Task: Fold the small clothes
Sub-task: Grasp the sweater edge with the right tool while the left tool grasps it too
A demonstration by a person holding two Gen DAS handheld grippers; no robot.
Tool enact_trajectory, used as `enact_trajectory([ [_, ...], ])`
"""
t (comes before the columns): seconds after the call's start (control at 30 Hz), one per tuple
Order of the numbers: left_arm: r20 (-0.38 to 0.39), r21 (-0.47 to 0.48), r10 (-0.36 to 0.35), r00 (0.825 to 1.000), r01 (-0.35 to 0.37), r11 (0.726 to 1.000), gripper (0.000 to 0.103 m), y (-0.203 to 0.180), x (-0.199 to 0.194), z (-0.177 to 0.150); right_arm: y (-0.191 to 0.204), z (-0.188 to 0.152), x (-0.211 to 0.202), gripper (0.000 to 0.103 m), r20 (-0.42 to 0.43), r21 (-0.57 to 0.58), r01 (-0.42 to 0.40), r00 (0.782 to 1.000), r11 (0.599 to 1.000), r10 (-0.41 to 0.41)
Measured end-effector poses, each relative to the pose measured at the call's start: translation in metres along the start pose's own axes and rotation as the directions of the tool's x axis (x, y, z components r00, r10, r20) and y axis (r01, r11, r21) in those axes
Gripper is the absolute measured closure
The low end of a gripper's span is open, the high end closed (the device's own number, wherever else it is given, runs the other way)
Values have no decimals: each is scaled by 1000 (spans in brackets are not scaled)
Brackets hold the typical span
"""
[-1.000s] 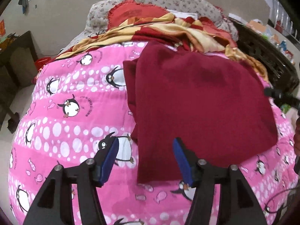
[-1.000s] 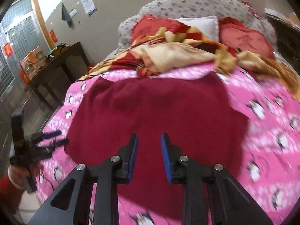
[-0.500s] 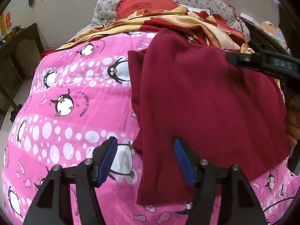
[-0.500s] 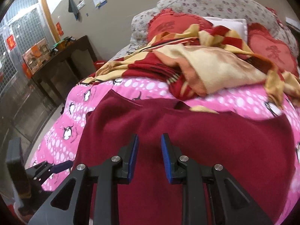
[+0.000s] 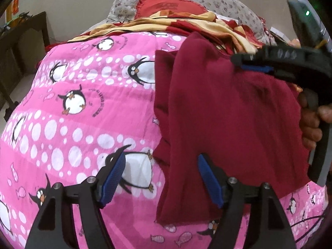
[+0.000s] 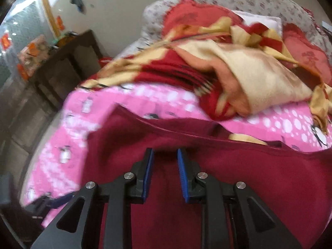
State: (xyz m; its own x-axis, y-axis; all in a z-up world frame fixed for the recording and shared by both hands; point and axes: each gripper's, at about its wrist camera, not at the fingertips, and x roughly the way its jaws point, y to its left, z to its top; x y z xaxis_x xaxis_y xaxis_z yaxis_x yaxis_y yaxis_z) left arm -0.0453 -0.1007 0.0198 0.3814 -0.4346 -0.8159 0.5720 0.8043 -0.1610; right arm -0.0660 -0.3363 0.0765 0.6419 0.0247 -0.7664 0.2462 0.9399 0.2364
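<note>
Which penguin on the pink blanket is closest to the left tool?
The big penguin right between the left tool's blue fingers, beside the dark red cloth's near edge. The other penguins sit farther up the pink blanket.

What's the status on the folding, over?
Left gripper open at maroon garment's near edge. Right gripper open over its far edge. Nothing in the way.

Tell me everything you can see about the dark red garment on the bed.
The dark red garment is a plain, soft, knit-looking cloth lying on the pink penguin quilt. Its left side is folded over, leaving a layered edge. The far edge nearly reaches the red and yellow blanket. The left gripper is open over its near left edge; the right gripper is open above its far part. Neither grips it.
</note>
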Motion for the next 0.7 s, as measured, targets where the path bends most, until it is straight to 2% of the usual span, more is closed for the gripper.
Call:
enact_trajectory([
  [0.03, 2, -8, -4, 1000, 4, 1000, 27, 1, -2, -2, 10, 2, -3, 58, 9, -16, -28, 1000, 999, 28],
  [0.1, 5, -20, -10, 1000, 10, 1000, 27, 3, -4, -6, 34, 6, -3, 37, 4, -72, -62, 998, 995, 63],
  [0.23, 13, -30, -24, 1000, 25, 999, 27, 7, -7, -13, 72, 12, 18, 33, -46, -130, -73, 997, 989, 67],
  [0.33, 19, -50, -44, 999, 45, 998, 26, 11, -7, -16, 90, 13, 40, 30, -86, -164, -19, 996, 986, 5],
  [0.43, 25, -66, -60, 998, 61, 996, 24, 14, -6, -16, 104, 10, 67, 24, -131, -212, 73, 986, 974, -103],
  [0.5, 29, -68, -63, 998, 64, 996, 23, 15, -6, -16, 116, 5, 78, 16, -111, -274, 134, 979, 952, -170],
  [0.57, 29, -69, -65, 997, 66, 995, 22, 15, -6, -15, 123, 2, 82, 14, -99, -305, 163, 975, 938, -201],
  [0.63, 29, -68, -66, 997, 68, 995, 21, 14, -6, -14, 128, 0, 85, 19, -83, -339, 194, 968, 921, -235],
  [0.67, 29, -66, -68, 997, 70, 995, 21, 14, -6, -12, 127, -1, 83, 38, -73, -340, 202, 968, 918, -240],
  [0.7, 32, -64, -71, 997, 73, 995, 21, 14, -5, -10, 124, 0, 80, 51, -61, -333, 213, 967, 918, -247],
])
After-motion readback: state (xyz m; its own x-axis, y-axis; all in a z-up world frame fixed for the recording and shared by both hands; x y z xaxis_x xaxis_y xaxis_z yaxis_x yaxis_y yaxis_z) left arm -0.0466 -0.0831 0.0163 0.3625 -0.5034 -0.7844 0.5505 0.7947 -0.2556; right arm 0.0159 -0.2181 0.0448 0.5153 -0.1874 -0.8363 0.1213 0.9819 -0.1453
